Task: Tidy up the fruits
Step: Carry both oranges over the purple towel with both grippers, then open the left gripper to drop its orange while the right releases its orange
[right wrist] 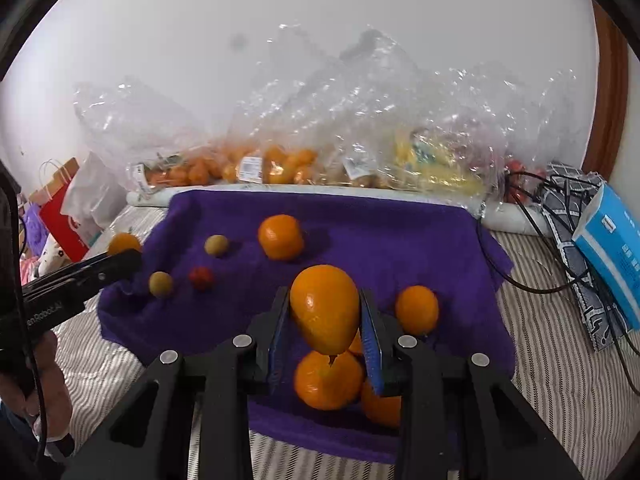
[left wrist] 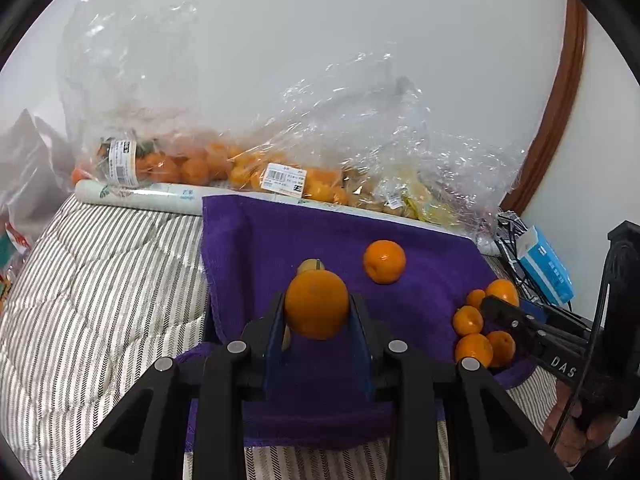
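A purple towel (left wrist: 280, 240) (right wrist: 380, 232) lies on striped bedding. My left gripper (left wrist: 317, 303) is shut on a round tangerine (left wrist: 316, 312) above the towel's middle. Beyond it lie a lone tangerine (left wrist: 384, 261) and a small brownish fruit (left wrist: 310, 266). My right gripper (right wrist: 325, 300) is shut on an oval orange fruit (right wrist: 325, 312) over a cluster of tangerines (right wrist: 328, 380) (left wrist: 474, 348) at the towel's near right. In the right wrist view the towel also carries a tangerine (right wrist: 281, 237), two small brownish fruits (right wrist: 216, 245) (right wrist: 161, 283) and a small red fruit (right wrist: 201, 278).
Clear plastic bags of fruit (left wrist: 192, 168) (right wrist: 272, 168) line the wall behind a white roll (left wrist: 140, 194). A blue box (left wrist: 544, 268) (right wrist: 608, 256) and black cables (right wrist: 532, 216) sit right of the towel. Shopping bags (right wrist: 60, 208) stand far left. Striped bedding (left wrist: 100, 280) surrounds the towel.
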